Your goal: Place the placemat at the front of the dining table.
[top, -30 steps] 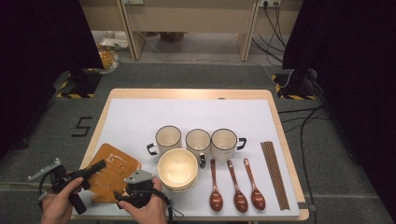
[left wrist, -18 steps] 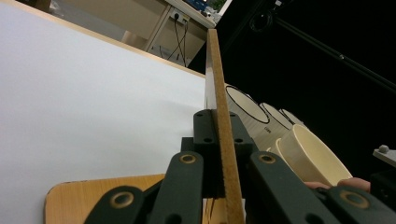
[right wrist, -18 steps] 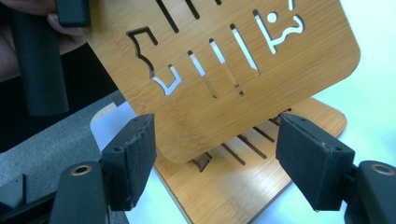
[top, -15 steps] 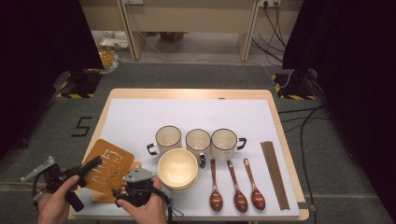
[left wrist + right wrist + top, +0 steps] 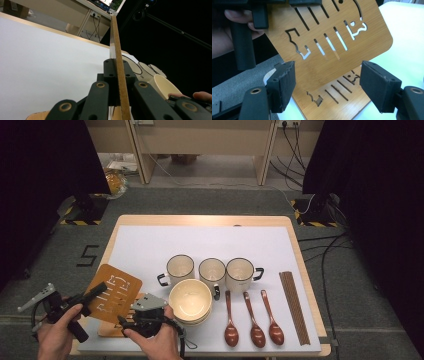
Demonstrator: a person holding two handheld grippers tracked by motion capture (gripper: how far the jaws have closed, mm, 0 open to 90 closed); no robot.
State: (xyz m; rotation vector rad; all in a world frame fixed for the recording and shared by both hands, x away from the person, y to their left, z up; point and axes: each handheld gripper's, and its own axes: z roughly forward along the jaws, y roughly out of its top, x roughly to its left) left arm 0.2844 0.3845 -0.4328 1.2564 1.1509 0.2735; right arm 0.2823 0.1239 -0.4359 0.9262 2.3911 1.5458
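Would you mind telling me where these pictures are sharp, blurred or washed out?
High view: evenly lit, with a dark surround; the white table cover is bright. Left gripper view: the cover is blown out to featureless white, and the near black jaws look soft. Right gripper view: the slotted bamboo board is crisp, while the jaws look slightly soft.

We see our left tool [image 5: 95,293] lifting a cut-out wooden trivet [image 5: 116,292] tilted above another trivet [image 5: 111,328] on the bench [image 5: 210,222], beside stacked bowls [image 5: 190,301] and three mugs [image 5: 212,271].
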